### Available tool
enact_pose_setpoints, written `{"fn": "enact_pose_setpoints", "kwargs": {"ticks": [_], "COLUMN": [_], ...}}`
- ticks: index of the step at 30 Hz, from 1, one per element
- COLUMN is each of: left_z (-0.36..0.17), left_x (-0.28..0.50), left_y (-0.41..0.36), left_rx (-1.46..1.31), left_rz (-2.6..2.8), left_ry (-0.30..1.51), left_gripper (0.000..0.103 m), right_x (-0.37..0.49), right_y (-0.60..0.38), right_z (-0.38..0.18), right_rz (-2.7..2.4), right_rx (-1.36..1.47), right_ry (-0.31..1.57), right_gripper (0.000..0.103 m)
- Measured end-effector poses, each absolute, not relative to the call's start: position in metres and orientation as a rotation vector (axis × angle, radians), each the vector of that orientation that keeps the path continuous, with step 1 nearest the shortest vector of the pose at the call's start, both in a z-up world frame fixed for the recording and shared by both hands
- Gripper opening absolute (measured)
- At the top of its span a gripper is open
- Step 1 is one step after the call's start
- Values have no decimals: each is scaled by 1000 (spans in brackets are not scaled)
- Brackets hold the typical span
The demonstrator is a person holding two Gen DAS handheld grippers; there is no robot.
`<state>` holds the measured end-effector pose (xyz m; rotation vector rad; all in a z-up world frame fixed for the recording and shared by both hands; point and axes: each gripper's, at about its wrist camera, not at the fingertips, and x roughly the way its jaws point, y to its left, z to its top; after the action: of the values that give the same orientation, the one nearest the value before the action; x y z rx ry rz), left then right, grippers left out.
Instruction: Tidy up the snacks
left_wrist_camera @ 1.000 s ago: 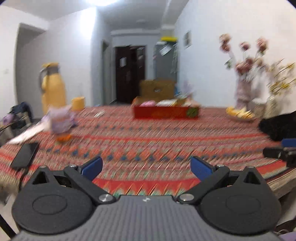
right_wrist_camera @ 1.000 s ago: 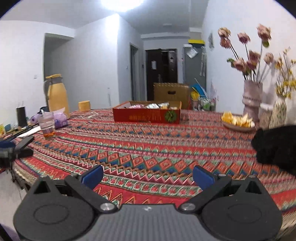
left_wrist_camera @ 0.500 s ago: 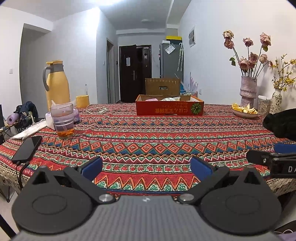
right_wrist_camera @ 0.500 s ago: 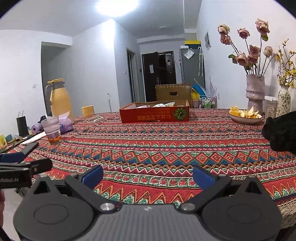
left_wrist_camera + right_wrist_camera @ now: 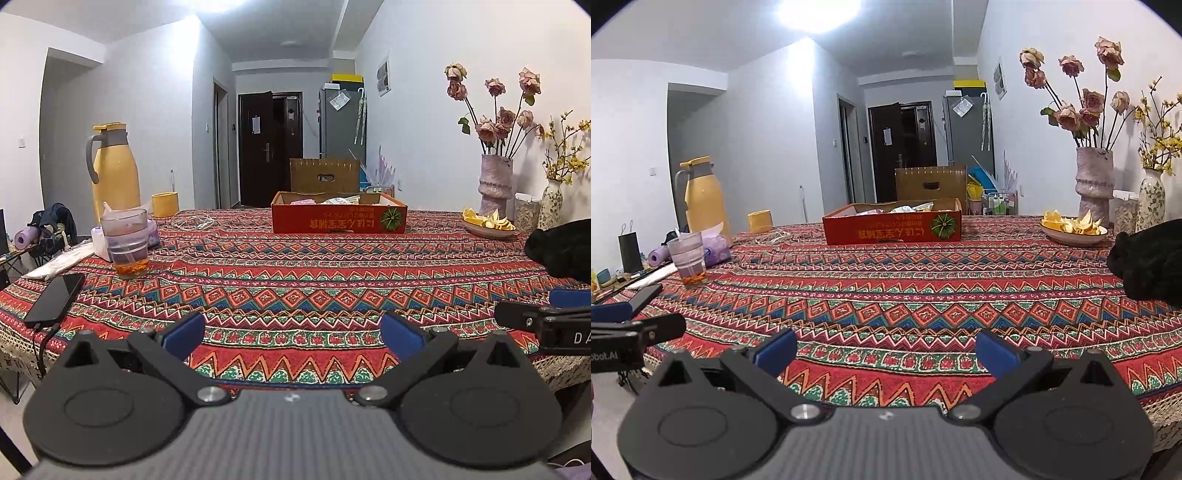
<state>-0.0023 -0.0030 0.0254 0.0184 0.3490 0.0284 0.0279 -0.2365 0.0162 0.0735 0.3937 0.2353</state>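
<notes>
Patterned desk [image 5: 295,288]: snack packets [image 5: 334,201] sit in red box [image 5: 340,219] well ahead of both jaws, spread, empty; progress unclear.

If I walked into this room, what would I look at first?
Probably the bright zigzag tablecloth covering the whole table. Next, the red cardboard box of snack packets at the far middle, and the tall yellow jug at the far left. On the right, pink roses stand in a vase beside a plate of orange peel.
</notes>
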Motion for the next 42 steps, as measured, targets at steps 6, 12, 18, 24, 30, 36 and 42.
{"fn": "enact_pose_setpoints", "kwargs": {"ticks": [6,12,18,24,30,36,42], "left_z": [26,26,26,26,26,26,29], "left_x": [-2,-2,-3,-3,-3,-3,-3], "left_y": [-3,-4,-3,-3,-3,-3,-3], "left_rx": [20,23,23,24,24,23,26], "left_rz": [27,25,25,24,25,25,20], "left_ry": [348,348,345,344,344,343,337], "left_gripper": [103,103,103,103,103,103,103], "right_x": [29,29,30,29,30,29,30], "right_y": [-236,-234,-237,-235,-234,-234,-235], "right_z": [15,14,15,14,13,14,14], "right_rz": [236,242,241,234,242,241,240], "right_rx": [74,75,97,92,85,83,90], "right_ry": [397,403,410,408,413,410,410], "right_gripper": [103,103,103,103,103,103,103]}}
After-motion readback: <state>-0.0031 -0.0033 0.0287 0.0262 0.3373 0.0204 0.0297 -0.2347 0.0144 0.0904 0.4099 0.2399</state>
